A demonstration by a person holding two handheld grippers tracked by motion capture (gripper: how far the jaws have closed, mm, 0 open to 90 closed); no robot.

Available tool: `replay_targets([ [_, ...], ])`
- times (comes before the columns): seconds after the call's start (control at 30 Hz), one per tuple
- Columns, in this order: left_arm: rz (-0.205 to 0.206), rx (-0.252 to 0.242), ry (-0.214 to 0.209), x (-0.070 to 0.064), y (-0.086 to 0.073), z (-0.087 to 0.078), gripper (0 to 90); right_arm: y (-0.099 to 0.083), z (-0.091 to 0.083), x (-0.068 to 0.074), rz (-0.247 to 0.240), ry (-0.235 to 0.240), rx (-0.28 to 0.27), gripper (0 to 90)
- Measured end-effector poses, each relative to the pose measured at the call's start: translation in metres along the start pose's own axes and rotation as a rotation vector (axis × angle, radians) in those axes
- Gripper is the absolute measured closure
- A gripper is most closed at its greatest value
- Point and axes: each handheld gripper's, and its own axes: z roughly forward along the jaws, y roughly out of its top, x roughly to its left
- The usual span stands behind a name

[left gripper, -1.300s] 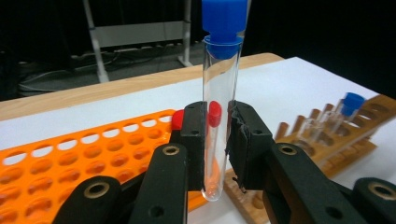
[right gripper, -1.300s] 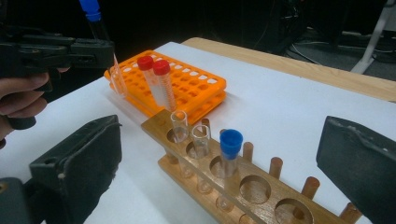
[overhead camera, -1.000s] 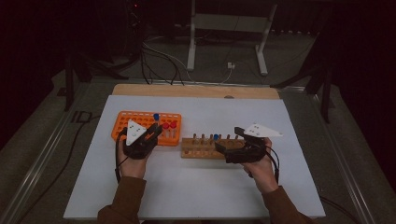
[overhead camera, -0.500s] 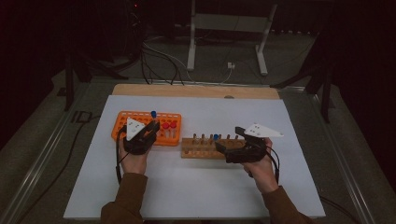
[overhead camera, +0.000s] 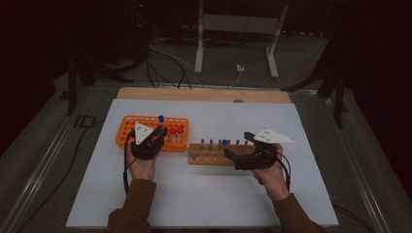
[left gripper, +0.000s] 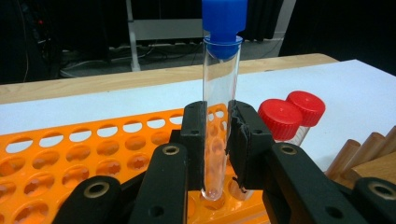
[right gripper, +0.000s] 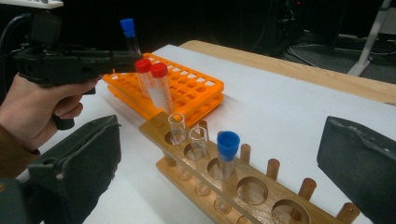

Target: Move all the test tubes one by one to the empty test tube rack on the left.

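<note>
Blue-capped tube (left gripper: 220, 93) stands upright in my left gripper (left gripper: 215, 140), jaws closed on its glass, its bottom just above the orange rack (left gripper: 70, 158). Beside that rack, my right gripper (right gripper: 219, 163) waits with jaws open around the wooden rack (right gripper: 243, 186).

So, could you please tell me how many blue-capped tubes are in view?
2. One tube is clamped in the left gripper above the orange rack; the other stands in the wooden rack. None looks hidden.

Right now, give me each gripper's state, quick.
Left gripper: closed on the blue-capped tube, above the orange rack.
Right gripper: open, holding nothing.
</note>
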Motion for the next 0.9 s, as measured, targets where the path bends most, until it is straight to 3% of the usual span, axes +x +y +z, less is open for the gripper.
replay_targets([
  [0.23,-0.010,0.023,-0.001,0.000,-0.007,0.006,77.3,0.000,0.000,0.000,0.000,0.000,0.002,0.1],
  [0.7,0.036,0.128,-0.020,-0.001,-0.020,0.012,77.6,-0.001,0.002,0.002,-0.010,0.006,0.017,0.1],
  [0.9,0.038,0.146,-0.026,0.001,-0.021,0.013,78.0,-0.002,0.004,0.001,-0.011,0.005,0.022,0.1],
])
